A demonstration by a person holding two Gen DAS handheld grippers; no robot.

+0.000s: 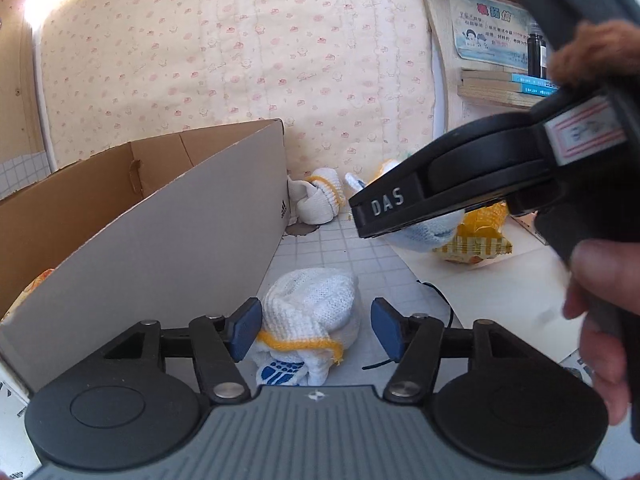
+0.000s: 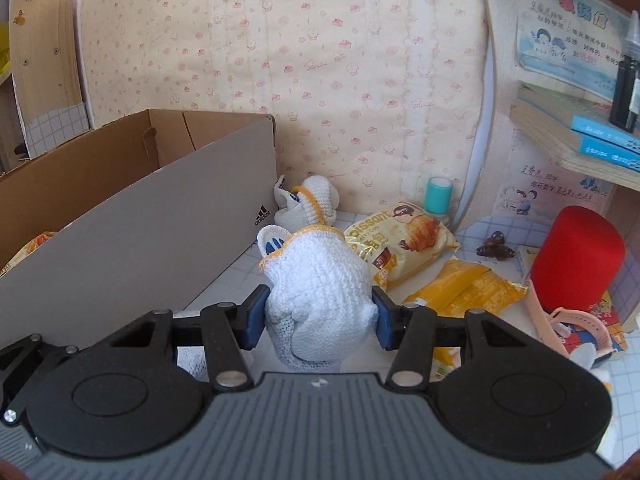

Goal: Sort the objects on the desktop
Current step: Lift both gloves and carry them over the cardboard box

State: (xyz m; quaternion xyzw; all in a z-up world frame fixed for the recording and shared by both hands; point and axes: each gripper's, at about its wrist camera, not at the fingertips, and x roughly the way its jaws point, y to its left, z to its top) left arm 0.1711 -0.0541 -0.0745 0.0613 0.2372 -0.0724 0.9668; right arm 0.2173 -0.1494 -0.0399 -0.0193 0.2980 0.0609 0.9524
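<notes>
Three glove bundles: one between the right fingers (image 2: pixel 320 316), one between the left fingers (image 1: pixel 310 320), one beyond (image 2: pixel 310 200). Two snack bags (image 2: pixel 400 240), one box (image 2: pixel 140 220), one red cylinder (image 2: pixel 576 258).

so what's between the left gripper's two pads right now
In the left wrist view, a rolled white knit glove with a yellow cuff lies on the checked desk between the open left gripper; neither pad visibly clamps it.

Box (image 2: pixel 152 216) left; snack bags (image 2: pixel 404 240) right of gloves (image 2: pixel 320 292).
</notes>
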